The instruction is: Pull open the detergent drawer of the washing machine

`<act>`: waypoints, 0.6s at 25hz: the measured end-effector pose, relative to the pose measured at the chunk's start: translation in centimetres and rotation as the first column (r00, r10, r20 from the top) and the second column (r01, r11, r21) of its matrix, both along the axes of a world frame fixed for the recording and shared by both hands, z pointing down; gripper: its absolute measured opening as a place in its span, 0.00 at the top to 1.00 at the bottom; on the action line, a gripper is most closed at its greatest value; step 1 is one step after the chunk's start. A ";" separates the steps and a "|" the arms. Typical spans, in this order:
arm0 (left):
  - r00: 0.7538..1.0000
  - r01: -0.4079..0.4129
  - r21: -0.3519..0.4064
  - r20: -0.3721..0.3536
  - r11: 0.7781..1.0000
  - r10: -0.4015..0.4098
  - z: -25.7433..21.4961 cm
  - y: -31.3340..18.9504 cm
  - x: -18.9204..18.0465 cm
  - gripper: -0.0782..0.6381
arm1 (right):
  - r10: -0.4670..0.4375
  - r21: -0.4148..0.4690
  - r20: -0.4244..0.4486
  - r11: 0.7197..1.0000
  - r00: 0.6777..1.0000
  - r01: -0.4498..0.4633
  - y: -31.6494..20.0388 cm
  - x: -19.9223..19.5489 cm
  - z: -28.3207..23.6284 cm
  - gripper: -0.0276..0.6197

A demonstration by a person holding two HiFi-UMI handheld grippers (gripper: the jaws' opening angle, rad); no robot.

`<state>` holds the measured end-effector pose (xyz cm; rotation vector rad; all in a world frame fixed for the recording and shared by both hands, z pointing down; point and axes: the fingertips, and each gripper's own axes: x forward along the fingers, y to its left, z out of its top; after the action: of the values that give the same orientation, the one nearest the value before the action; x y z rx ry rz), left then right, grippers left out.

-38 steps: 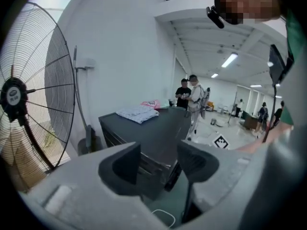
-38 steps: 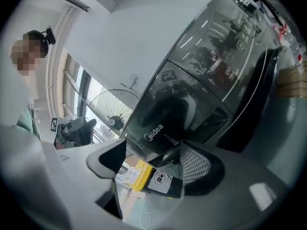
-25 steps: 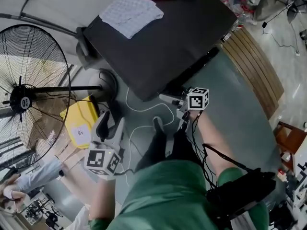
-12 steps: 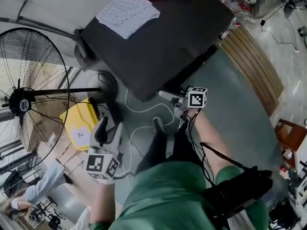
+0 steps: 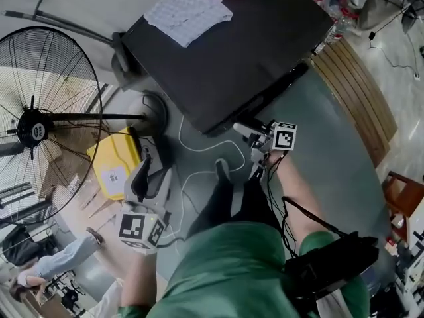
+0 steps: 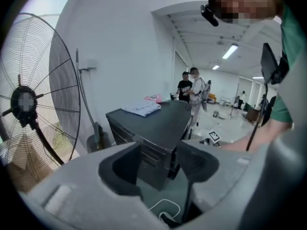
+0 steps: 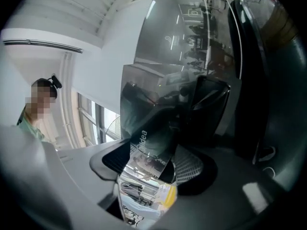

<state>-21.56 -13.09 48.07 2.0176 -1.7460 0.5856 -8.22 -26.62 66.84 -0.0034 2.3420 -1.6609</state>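
Observation:
The dark washing machine (image 5: 232, 58) stands ahead of me, its front edge facing my legs. My right gripper (image 5: 246, 131) reaches up against the top of the machine's front. In the right gripper view the glossy detergent drawer front (image 7: 153, 128), with white lettering on it, fills the gap of the right gripper (image 7: 151, 164). Its jaws have just been closing, and both pads now lie against the panel's sides. My left gripper (image 5: 147, 171) hangs low to the left, away from the machine. It is open and empty (image 6: 158, 162), and the machine (image 6: 153, 123) shows beyond its jaws.
A large standing fan (image 5: 40, 128) fills the left side. A yellow container (image 5: 114, 171) and a white cable (image 5: 199, 158) lie on the floor by my feet. A folded cloth (image 5: 189, 12) lies on the machine's top. Wooden slats (image 5: 351, 91) run along the right. People (image 6: 192, 87) stand far behind.
The right gripper stays at the machine's front edge and has tilted slightly. The left gripper has hardly moved. A person at the lower left has walked on.

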 end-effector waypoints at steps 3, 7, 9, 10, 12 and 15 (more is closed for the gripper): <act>1.000 0.006 0.004 -0.008 1.000 -0.006 0.2 0.1 -0.3 0.57 | -0.021 0.002 -0.020 1.000 1.000 0.021 1.1 0.8 0.2 0.52; 0.999 -0.002 0.007 -0.041 1.000 0.002 0.7 -0.5 0.6 0.57 | -0.026 -0.006 -0.022 1.000 0.999 0.026 2.6 2.7 0.3 0.52; 0.999 -0.019 0.013 -0.041 1.000 0.020 0.7 -0.7 1.3 0.57 | -0.015 -0.010 -0.017 1.000 1.000 0.015 3.5 3.9 0.3 0.51; 0.999 -0.027 0.015 -0.042 1.000 0.028 0.7 -0.8 1.5 0.57 | -0.008 -0.013 -0.013 1.000 1.000 0.007 3.9 4.4 0.3 0.51; 0.998 -0.040 0.016 -0.046 0.999 0.040 0.8 -0.8 2.0 0.57 | 0.007 -0.016 -0.010 1.000 1.000 -0.007 4.6 5.3 0.2 0.51; 0.997 -0.055 0.010 -0.048 0.998 0.056 0.9 -1.1 2.3 0.57 | 0.023 -0.021 -0.012 0.999 1.000 -0.024 5.2 6.0 0.2 0.51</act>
<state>-19.21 -14.24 48.94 2.0743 -1.6720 0.5431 -2.19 -21.39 67.00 -0.0445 2.3235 -1.6787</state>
